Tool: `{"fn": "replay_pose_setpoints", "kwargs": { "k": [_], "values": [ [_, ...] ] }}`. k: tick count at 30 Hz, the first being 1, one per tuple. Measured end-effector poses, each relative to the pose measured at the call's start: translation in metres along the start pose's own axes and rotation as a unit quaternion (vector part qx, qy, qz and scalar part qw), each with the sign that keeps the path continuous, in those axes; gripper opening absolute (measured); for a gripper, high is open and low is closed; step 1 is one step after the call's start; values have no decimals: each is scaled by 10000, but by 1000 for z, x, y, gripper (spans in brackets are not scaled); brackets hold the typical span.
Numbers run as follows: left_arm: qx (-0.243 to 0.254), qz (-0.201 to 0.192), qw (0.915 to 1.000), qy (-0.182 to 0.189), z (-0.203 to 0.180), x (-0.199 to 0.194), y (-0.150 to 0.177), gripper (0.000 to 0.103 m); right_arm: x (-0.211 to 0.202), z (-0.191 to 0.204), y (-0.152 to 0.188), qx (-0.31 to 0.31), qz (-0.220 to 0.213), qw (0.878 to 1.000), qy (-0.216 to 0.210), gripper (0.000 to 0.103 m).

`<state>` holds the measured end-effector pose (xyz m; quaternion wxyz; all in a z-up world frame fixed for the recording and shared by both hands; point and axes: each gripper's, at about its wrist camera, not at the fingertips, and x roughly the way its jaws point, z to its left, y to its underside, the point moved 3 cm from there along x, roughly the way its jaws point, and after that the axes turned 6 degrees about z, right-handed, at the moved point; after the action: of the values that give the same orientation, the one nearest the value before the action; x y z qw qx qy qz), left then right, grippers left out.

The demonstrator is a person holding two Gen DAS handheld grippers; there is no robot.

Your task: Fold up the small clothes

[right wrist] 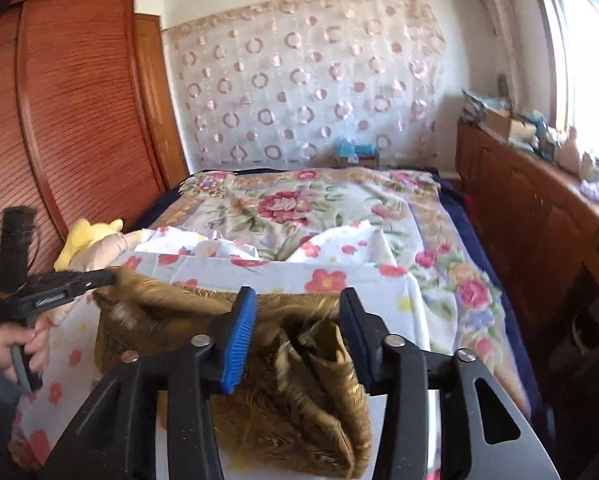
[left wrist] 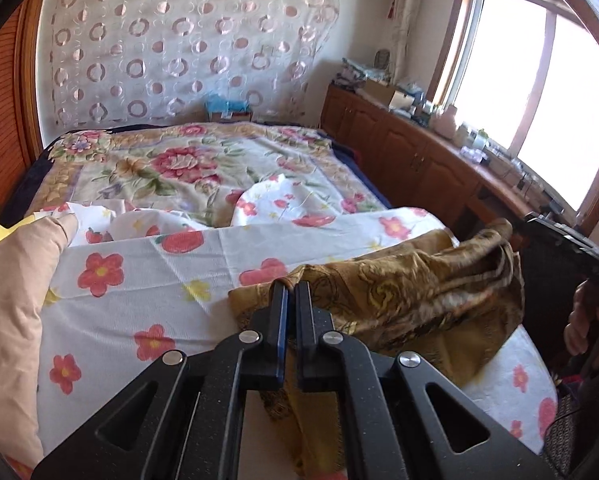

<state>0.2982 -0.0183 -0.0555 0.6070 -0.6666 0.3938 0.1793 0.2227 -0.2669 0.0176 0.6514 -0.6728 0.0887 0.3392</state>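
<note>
- Pinched narrow on one edge of gold cloth (left wrist: 399, 292) by left gripper (left wrist: 291, 292); thin hold, likely to slip if pulled.
- Spread wide over bunched cloth (right wrist: 299, 380) on flowered sheet (right wrist: 339, 280), right gripper (right wrist: 297, 300) gripping nothing; risks grabbing several layers, spoiling fold.

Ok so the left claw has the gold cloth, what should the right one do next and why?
Probably close the right claw on the edge of the golden-brown patterned cloth bunched between its open jaws. The left claw already pinches one edge, so a second grip would let the cloth be spread.
</note>
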Motion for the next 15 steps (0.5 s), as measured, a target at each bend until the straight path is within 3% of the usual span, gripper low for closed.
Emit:
{"fn": "replay_pose_setpoints", "kwargs": {
  "k": [2,6,12,14,15],
  "values": [
    [147,-13,9999,-65,0,3,0,9,4,5,17,-234,97,9997,-13,51],
    [108,-77,9998,172,8,-5,0,36,32,4,39,-545,532,9970,159,51],
    [325,343,9984,324,8,10,4,38,82,-5,40,-470,1067,9930,207,50],
    [318,463,9978,347,7,19,5,38,91,-6,31,-408,1153,9925,9,31],
    [314,508,9976,338,7,23,4,38,94,-3,30,-467,1178,9919,-106,11]
  ]
}}
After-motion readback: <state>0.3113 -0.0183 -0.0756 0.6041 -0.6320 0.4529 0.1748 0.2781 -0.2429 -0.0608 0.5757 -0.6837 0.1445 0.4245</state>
